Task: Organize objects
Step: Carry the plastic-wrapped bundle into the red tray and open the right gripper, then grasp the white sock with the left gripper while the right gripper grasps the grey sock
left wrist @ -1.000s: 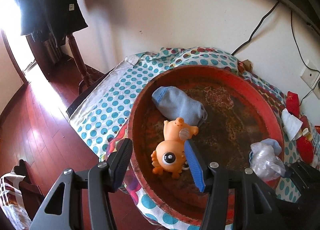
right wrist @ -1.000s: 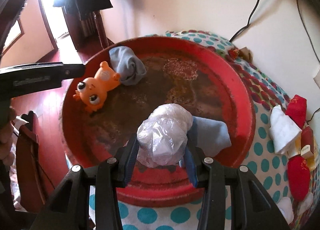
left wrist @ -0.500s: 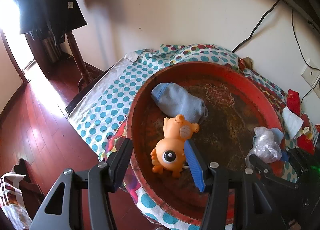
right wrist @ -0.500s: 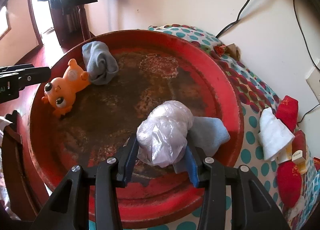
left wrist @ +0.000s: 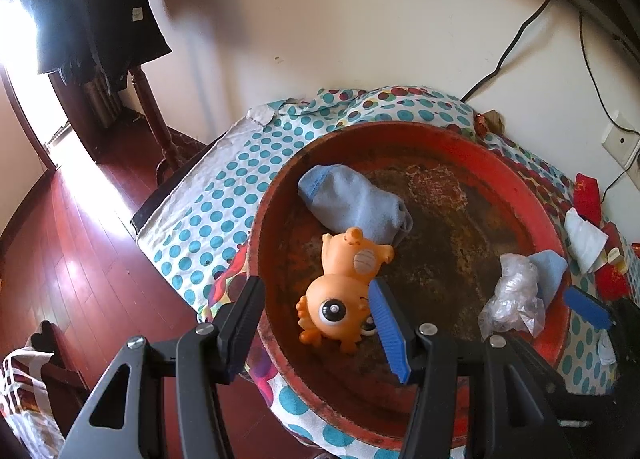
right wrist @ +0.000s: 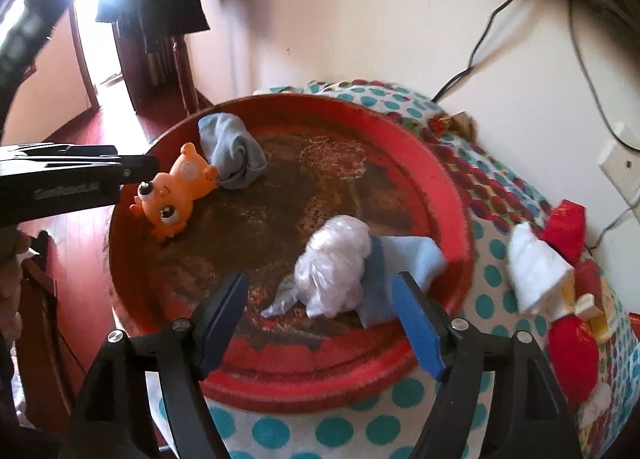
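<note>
Jaws of the right gripper (right wrist: 320, 323) have just been opening and now stand wide, with nothing pressed between the pads; the crumpled plastic bag (right wrist: 334, 265) lies just beyond the tips, released onto the floor of the red basin (right wrist: 448, 199). A light blue cloth (right wrist: 408, 259) is noted touching the bag on its right side, partly tucked under it, near the basin rim. Jaws of the left gripper (left wrist: 316, 323) are held moderately wide and empty; the orange toy (left wrist: 340, 291) is seen through the gap but lies in the basin beyond the tips, not gripped. A grey-blue sock (left wrist: 352, 205) is recorded touching the toy at its far end.

Progress is judged as partial: four items are already gathered in the basin, the bag apparently the latest placed. Outside the basin, on the dotted cloth (right wrist: 496, 275) to the right, a white paper item (right wrist: 536, 267) and several red packets (right wrist: 568, 343) remain, well apart from either gripper. These are presumed to be what is left, though whether they belong to the task cannot be told.
</note>
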A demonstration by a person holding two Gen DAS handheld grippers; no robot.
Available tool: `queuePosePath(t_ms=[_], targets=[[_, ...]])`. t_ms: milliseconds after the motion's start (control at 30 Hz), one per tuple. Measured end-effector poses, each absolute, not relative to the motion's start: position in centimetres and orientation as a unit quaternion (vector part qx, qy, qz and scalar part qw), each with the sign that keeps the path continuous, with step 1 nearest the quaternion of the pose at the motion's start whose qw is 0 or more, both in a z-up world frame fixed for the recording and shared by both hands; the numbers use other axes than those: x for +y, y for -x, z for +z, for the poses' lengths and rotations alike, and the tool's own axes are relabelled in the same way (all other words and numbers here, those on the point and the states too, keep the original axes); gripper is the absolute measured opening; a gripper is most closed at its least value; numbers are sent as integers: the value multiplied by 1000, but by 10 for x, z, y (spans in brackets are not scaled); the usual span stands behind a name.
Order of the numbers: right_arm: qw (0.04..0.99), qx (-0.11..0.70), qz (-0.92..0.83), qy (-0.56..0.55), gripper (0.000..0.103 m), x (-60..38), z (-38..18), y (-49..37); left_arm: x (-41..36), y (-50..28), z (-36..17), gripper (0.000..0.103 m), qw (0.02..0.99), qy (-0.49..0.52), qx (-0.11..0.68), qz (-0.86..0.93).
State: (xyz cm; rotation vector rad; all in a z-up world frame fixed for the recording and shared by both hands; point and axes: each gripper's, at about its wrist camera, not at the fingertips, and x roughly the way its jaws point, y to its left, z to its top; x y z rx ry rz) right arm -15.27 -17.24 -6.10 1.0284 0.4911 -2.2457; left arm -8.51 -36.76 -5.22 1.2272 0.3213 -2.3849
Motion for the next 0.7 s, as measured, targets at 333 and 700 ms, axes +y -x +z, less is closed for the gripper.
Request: queuePosePath(t_ms=[333, 700], targets=[[273, 149, -873, -375, 79, -102, -37, 140, -349, 89, -49, 55, 212, -446, 89, -865], [166, 57, -904, -391, 80, 43, -32, 147, -307, 96, -43, 55, 188, -446, 40, -874]])
